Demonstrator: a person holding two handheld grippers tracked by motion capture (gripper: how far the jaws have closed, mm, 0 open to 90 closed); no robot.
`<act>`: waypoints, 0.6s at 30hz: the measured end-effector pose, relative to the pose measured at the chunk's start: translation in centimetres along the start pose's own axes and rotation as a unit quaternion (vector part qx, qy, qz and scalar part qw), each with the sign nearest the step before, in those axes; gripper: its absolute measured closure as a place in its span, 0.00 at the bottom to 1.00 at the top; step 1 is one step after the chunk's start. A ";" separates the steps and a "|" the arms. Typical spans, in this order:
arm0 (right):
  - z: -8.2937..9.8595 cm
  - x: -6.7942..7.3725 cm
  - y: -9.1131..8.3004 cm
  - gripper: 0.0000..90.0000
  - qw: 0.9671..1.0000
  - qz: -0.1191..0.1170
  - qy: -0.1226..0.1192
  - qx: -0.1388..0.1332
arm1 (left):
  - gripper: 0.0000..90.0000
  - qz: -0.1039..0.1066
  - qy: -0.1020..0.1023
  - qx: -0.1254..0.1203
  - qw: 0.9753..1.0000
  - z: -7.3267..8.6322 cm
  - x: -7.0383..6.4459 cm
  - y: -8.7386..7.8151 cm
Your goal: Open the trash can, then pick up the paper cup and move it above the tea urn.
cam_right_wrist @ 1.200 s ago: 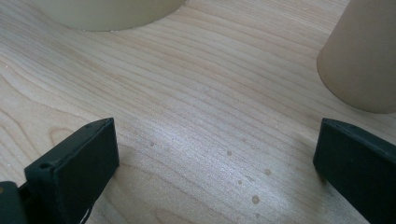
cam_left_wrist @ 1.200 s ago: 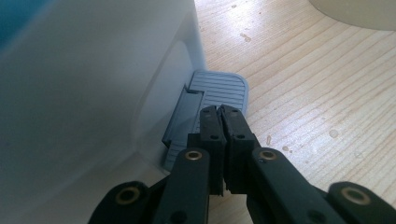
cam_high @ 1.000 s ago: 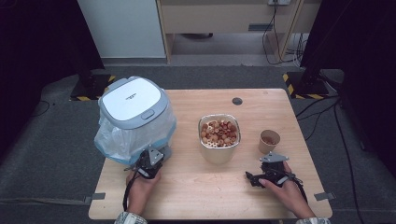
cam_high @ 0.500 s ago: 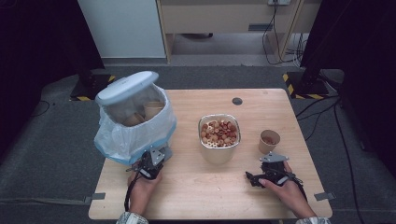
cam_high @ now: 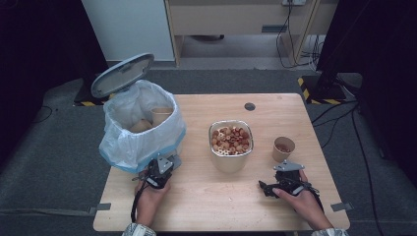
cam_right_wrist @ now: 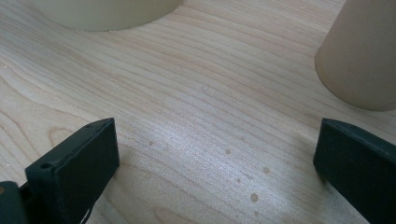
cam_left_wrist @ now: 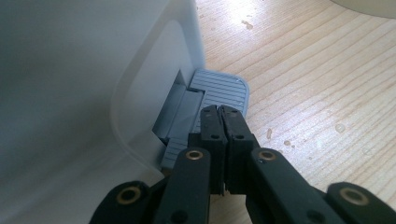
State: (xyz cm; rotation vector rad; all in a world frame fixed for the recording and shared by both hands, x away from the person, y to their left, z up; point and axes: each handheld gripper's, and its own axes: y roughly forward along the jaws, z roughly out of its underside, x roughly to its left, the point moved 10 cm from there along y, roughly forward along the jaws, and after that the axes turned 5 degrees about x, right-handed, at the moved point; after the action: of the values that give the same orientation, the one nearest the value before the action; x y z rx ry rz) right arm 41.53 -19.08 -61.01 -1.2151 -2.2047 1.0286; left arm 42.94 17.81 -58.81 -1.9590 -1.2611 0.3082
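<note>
**Pressing the bin pedal, lid up**

Pressing down at the near foot of the bin, the left gripper has its two black jaws pushed flat together, with nothing between them. In the left gripper view the closed tips rest on the ribbed grey pedal that juts out from a recess in the bin's white wall onto the table. The bin stands at the left side of the wooden table, lined with a pale plastic bag whose edge folds over the rim. Its grey-rimmed lid is tipped up at the far left, leaving the inside open; a brown paper cup and a crumpled brown piece lie in the bag.

The right gripper lies low on the table near the right near edge, held in the person's right hand. Its jaws are spread wide and hold nothing; in the right gripper view they frame bare wood. A small paper cup stands just beyond it, and its side shows at the far right of that view.

A metal tub of mixed pale and reddish bits sits in the middle of the table, between bin and small cup. A dark round spot marks the far part of the tabletop.
</note>
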 end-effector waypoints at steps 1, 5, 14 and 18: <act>0.0 0.0 0.0 0.01 1.000 -0.001 0.002 0.000 | 0.97 0.000 0.000 0.000 1.000 0.0 0.0 0.0; 0.0 0.0 0.0 0.01 1.000 -0.004 -0.002 0.002 | 0.97 0.001 0.000 -0.001 1.000 0.0 0.0 0.0; -0.4 -2.2 -1.8 0.08 1.000 0.024 0.017 -0.011 | 0.97 0.000 0.001 -0.001 1.000 0.0 0.0 0.0; -0.3 -3.5 -2.2 0.09 0.998 0.052 0.031 -0.014 | 0.97 0.000 0.000 -0.002 1.000 0.0 0.0 0.0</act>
State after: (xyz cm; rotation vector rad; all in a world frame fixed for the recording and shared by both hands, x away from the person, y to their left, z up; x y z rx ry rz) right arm 42.37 -22.67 -59.21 -1.3673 -2.1357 0.9884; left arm 42.95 17.78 -58.79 -1.9624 -1.2626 0.3068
